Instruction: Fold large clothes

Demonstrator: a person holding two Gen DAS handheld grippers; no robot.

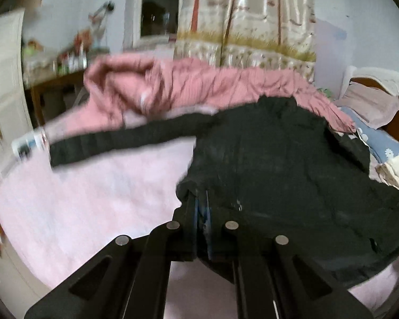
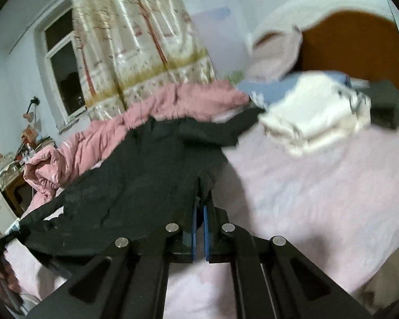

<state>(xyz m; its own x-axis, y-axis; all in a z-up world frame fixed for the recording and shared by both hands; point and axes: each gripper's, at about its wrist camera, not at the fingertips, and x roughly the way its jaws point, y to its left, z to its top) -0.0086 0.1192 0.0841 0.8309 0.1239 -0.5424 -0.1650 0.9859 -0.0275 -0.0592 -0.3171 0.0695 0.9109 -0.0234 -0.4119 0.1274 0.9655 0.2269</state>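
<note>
A large black long-sleeved garment (image 1: 274,164) lies spread over a pale pink bed sheet (image 1: 93,199), one sleeve (image 1: 114,143) stretched out to the left. My left gripper (image 1: 200,194) is shut on the garment's near left hem corner, and the cloth hangs lifted from it. In the right wrist view the same black garment (image 2: 135,175) runs off to the left. There my right gripper (image 2: 200,202) is shut on the near right hem corner, black fabric pinched between its blue pads. The other sleeve (image 2: 220,130) reaches toward the pillows.
A bunched pink quilt (image 1: 173,85) lies along the far side of the bed. Folded white clothes (image 2: 311,117) and a blue floral pillow (image 1: 383,143) sit near the wooden headboard (image 2: 353,45). A cluttered desk (image 1: 58,66), window and curtain (image 1: 247,21) stand beyond.
</note>
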